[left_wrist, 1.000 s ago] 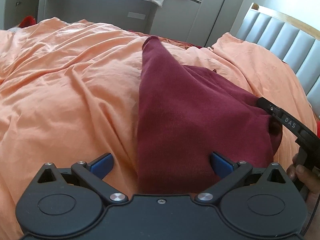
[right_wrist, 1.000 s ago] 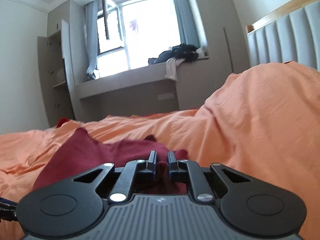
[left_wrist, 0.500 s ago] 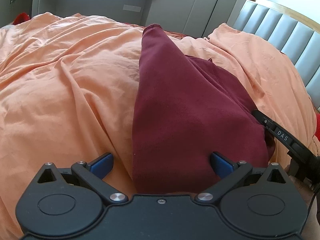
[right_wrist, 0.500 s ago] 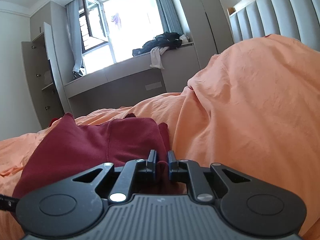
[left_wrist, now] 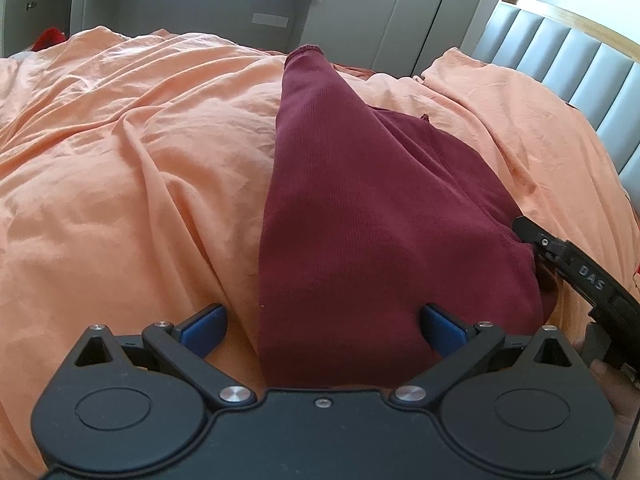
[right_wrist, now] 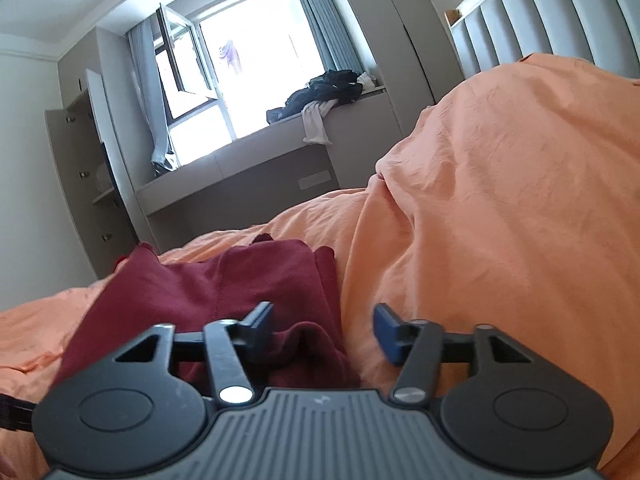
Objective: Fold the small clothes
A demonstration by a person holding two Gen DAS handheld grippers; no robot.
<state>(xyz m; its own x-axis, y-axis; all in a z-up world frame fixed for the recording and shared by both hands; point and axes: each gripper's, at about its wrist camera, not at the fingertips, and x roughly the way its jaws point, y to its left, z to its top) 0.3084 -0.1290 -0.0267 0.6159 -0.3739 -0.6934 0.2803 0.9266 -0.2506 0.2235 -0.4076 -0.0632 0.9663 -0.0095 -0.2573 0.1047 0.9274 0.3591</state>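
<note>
Count: one dark red garment [left_wrist: 372, 220], one orange duvet [left_wrist: 132, 168], one padded headboard [left_wrist: 568, 68], two grippers: left gripper [left_wrist: 322, 326], right gripper [right_wrist: 323, 326]. One clothes heap [right_wrist: 320, 94] on the sill.

I see a dark maroon, finely ribbed knit garment [left_wrist: 360, 220] lying on a plain peach-orange crumpled bed cover [left_wrist: 132, 168]. My black left gripper [left_wrist: 322, 326] and black right gripper [right_wrist: 324, 328] both carry bright blue pads [right_wrist: 386, 330]. The padded headboard [left_wrist: 560, 52] is pale grey-blue with a light wood rim. Curtains [right_wrist: 320, 16] are grey-blue; the window seat [right_wrist: 248, 168] is flat grey.
</note>
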